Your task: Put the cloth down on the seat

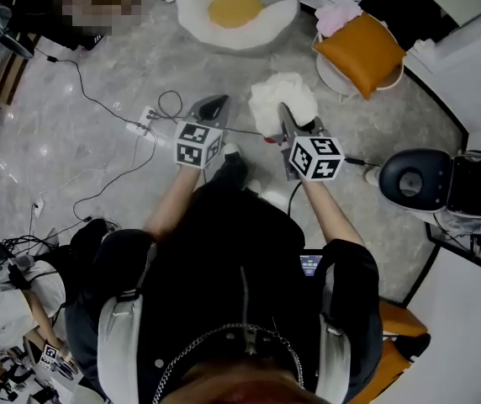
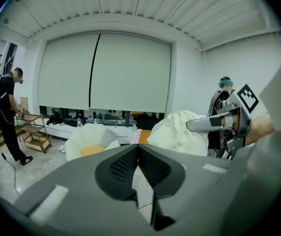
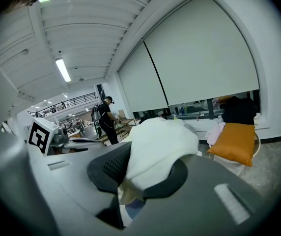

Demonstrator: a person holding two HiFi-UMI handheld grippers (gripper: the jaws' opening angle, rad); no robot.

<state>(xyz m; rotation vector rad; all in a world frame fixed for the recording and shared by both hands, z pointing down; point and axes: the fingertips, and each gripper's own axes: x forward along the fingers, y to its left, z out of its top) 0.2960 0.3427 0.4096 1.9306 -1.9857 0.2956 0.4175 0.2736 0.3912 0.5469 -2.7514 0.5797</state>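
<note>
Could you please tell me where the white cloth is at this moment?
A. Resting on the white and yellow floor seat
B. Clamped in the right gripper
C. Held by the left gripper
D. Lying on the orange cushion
B: the right gripper view shows the white cloth bunched up and clamped in the right gripper, while the left gripper is shut on nothing.
</note>
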